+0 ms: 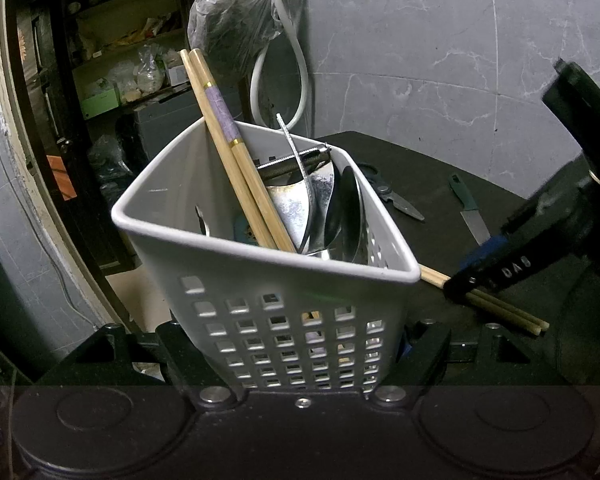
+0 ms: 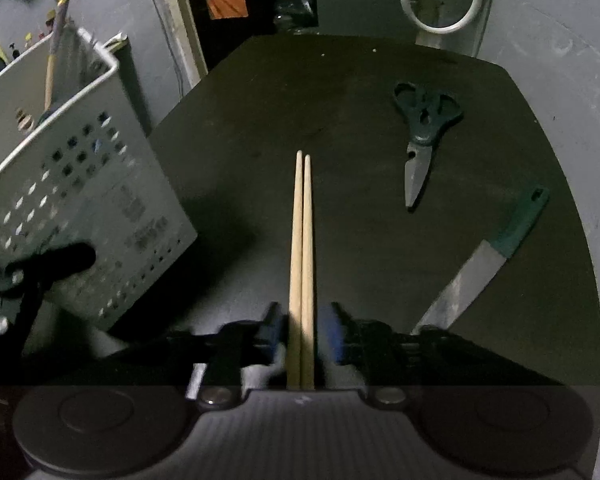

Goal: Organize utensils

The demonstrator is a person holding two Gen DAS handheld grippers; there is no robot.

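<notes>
Left tongs (image 1: 300,360) clamped on basket (image 1: 204,200); its contents show only in the left view. Right tongs (image 2: 302,336) flank loose chopsticks (image 2: 302,240), contact blurred.

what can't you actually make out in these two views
- Lower ends of the utensils in the white basket, left wrist view: hidden by its wall.
- Whether the right gripper pads press the plain chopsticks, right wrist view: motion blur.
- Knife tip, right wrist view: hidden behind the gripper finger.
- Left gripper fingertips, left wrist view: covered by the basket they clamp.
- Printed label on the basket, right wrist view: too blurred to read.
</notes>
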